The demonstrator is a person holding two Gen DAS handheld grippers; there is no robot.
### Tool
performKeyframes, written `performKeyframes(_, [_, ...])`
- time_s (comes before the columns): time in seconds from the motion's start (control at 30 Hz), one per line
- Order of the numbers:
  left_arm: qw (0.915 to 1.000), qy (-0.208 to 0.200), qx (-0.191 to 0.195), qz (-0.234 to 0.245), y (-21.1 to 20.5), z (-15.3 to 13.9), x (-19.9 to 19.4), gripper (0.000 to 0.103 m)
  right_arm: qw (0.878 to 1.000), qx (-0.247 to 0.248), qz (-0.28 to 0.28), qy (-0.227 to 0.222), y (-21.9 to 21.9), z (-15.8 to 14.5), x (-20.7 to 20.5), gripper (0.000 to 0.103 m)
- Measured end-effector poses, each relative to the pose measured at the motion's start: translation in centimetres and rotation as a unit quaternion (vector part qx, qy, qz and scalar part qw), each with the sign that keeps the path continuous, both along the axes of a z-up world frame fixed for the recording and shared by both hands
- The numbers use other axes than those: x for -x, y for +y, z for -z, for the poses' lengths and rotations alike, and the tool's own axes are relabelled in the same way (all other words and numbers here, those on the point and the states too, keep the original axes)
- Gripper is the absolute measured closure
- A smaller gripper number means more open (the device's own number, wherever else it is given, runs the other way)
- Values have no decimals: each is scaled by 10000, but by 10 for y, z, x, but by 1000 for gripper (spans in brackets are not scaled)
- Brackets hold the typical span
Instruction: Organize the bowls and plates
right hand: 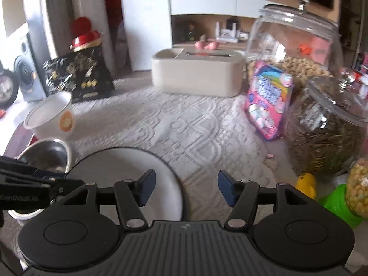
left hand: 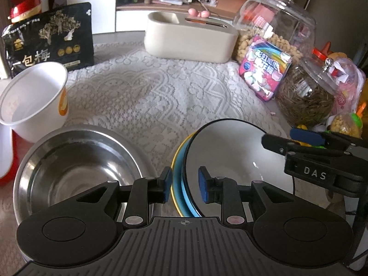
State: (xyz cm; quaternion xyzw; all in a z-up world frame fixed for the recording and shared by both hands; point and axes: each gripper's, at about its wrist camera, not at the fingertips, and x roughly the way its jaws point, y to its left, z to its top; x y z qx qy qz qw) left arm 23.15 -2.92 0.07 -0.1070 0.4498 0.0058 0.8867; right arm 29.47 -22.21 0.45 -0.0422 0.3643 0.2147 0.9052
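A white plate with a black rim (left hand: pixel 230 156) lies on a blue plate with a yellow rim (left hand: pixel 180 161). My left gripper (left hand: pixel 185 181) straddles their left edge, one pad outside the rims and one over the white plate, with a small gap on the inner side. A steel bowl (left hand: pixel 76 168) sits just left of the stack, and a white paper bowl (left hand: pixel 34 96) behind it. In the right wrist view my right gripper (right hand: pixel 186 188) stands open over the tablecloth at the right edge of the white plate (right hand: pixel 119 168), nothing between its fingers. Its fingers (left hand: pixel 307 136) show at the stack's right.
A cream tissue box (left hand: pixel 191 39) stands at the back of the lace cloth. Two glass jars (left hand: pixel 308 96), a pink sweets bag (left hand: pixel 264 69) and small toys crowd the right side. A black snack bag (left hand: pixel 50 39) stands at the back left.
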Motion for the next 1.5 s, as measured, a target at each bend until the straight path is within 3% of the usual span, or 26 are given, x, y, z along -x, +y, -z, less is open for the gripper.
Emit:
performKeyframes(0.13, [10000,68,66,-22,5,-1,-8,75,9974,-335,-23,634,-10,4,-10,43])
performKeyframes(0.27, [9983,237,528,-64,20,2,-20,75,9885,-492,-9,1430,-12,17,-22,43])
performKeyframes(0.5, [9974,486,532,47,18,20,-31,75,9680,-676,45,2418,-12,50,-29,45])
performKeyframes(0.6, [9959,667,585,181,9,30,-33,67,9574,-876,-52,2750,-10,61,-29,49])
performKeyframes(0.73, [9971,648,365,152,0,32,-33,61,9581,-889,-297,2707,-2,56,-25,60])
performKeyframes(0.83, [9965,731,392,110,-4,32,-33,55,9618,-804,-278,2601,-1,52,-24,60])
performKeyframes(1.0, [9944,777,686,196,-14,32,-27,55,9614,-1032,-22,2552,-25,46,-31,60])
performKeyframes(1.17, [9970,640,420,143,-24,33,-25,55,9650,-949,15,2443,-28,47,-30,60])
performKeyframes(1.3, [9973,547,462,158,-23,35,-24,55,9719,-674,-61,2253,-17,46,-26,54])
performKeyframes(1.5, [9979,532,300,209,-25,37,-25,60,9678,-703,-79,2418,-15,56,-30,54])
